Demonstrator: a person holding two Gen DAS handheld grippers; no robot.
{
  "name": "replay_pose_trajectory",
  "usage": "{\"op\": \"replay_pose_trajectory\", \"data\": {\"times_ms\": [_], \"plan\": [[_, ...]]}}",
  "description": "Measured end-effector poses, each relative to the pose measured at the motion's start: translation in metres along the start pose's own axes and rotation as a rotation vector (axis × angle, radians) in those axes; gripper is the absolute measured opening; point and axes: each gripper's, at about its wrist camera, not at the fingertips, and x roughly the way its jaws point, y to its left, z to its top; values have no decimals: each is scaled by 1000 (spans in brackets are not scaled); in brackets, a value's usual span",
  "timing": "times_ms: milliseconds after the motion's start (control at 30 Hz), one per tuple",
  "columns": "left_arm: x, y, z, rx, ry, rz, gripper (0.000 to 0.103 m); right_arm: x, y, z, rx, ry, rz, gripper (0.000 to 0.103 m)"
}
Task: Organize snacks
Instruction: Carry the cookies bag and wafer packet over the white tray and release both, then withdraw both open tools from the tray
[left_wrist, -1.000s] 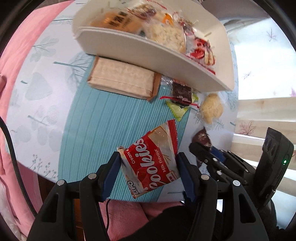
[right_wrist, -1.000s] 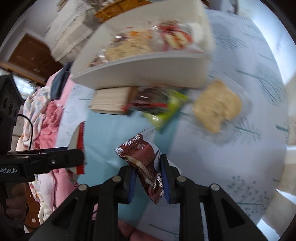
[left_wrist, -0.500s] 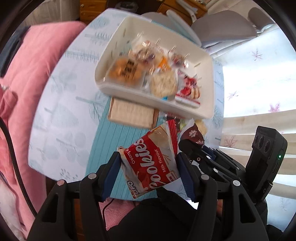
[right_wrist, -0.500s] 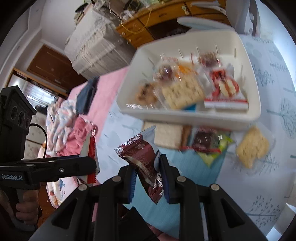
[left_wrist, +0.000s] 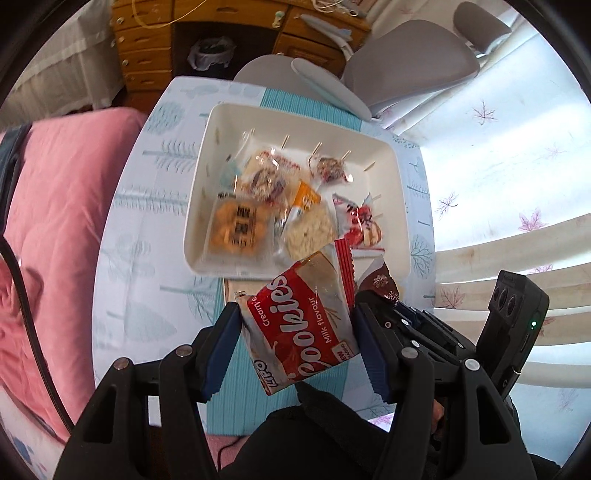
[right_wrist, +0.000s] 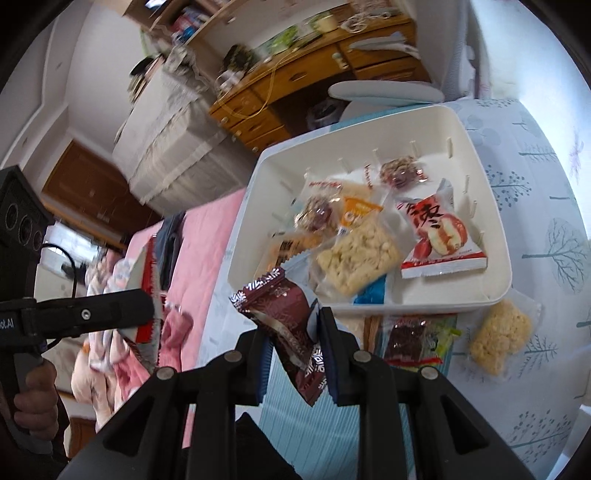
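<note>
The red cookies packet (left_wrist: 303, 325), pinched in the left claw (left_wrist: 295, 345), and the brown wrapper (right_wrist: 291, 328), clamped in the right claw (right_wrist: 295, 356), now hang higher above the surface (left_wrist: 147, 258), nearer the white bin (right_wrist: 495, 229) than a second ago.

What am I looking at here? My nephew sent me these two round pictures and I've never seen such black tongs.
No robot: a person holds a hand-held gripper in each hand, each carrying a wide-angle camera looking along its fingers. One picture comes from the left gripper, clamped on a red cookies packet; the other from the right gripper, clamped on a dark maroon snack packet. Below, a table with a tree-print cloth holds a white bin with wrapped snacks in it, and a pale puffed-rice cake lies beside it.
</note>
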Motion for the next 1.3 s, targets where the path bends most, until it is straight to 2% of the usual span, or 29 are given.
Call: {"op": "replay_pose_trajectory", "data": {"times_ms": [367,700,733,800,867,900,1000,1300], "plan": [[11,0,36,136,-48,-60,61,11,-11,10,130,-99,-59,24],[32,1,52,183,-17,-99,62,14,-12,13,167,-120,-157,27],[34,1,53,181,-13,-94,64,14,-12,13,170,-117,-164,29],[39,2,53,177,-3,-97,75,14,-13,12,178,-110,-182,37],[40,2,53,173,4,-101,77,13,-13,11,182,-110,-191,50],[41,2,53,171,8,-100,77,12,-13,10,182,-112,-194,52],[41,1,51,164,7,-95,82,9,-13,10,174,-115,-203,57],[30,-2,35,130,-20,-79,83,-2,-13,6,145,-104,-189,58]]}}
